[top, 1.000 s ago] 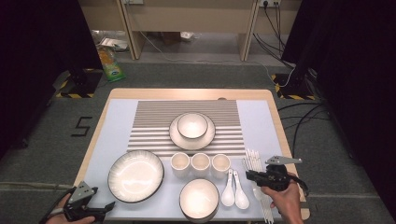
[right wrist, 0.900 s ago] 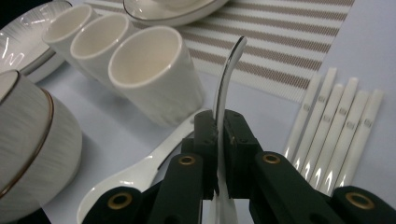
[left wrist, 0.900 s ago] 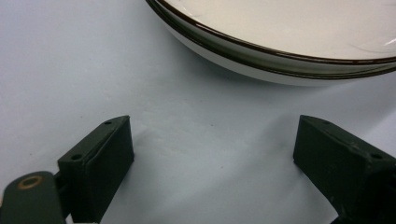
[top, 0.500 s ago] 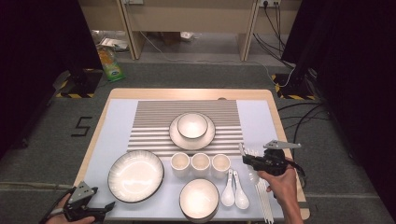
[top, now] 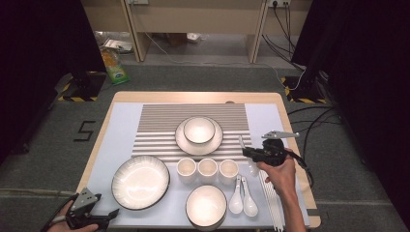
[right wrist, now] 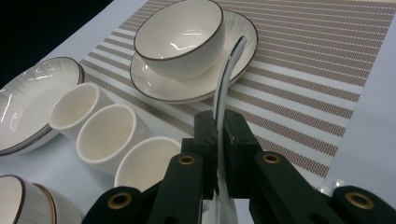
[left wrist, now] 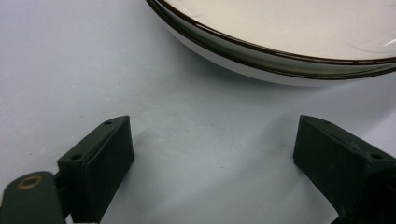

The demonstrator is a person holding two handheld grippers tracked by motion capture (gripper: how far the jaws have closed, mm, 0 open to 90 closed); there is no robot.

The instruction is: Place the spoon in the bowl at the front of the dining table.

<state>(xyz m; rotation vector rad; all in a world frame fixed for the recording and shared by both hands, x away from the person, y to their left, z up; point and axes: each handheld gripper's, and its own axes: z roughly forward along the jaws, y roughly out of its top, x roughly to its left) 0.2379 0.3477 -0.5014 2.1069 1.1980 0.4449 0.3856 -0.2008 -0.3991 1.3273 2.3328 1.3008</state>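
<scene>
Right gripper [right wrist: 218, 140]: I have its jaws clamped tight on a white spoon [right wrist: 224, 79]; the handle is pinched between the pads and the rest curves up and away from the jaws.
Spoon position: in the high view I see it [top: 241, 143] lifted off the table, sticking out of the right gripper [top: 245, 152] toward the striped mat [top: 159, 121], just right of the saucer [top: 183, 140].
Right hand [top: 278, 171]: I hold it over the right side of the table, above the strip of chopsticks [top: 270, 203].
Left gripper [left wrist: 210, 154]: my jaws stand wide apart with nothing between them, just bare pale-blue table cover [left wrist: 70, 60] below.
Left gripper position: low at the near-left corner of the table [top: 104, 224], right beside the big plate [top: 140, 181]; its dark rim [left wrist: 261, 46] sits just ahead of the jaws, not touching them.
Centre of table: a bowl [top: 199, 129] sits in the saucer on the striped mat.
Cups: three small white cups [top: 207, 169] stand in a row in front of the saucer, close together; in the right gripper view they lie just left of my jaws.
Near edge: another bowl [top: 206, 205] sits at the front, with two white spoons [top: 242, 195] lying side by side just to its right.
</scene>
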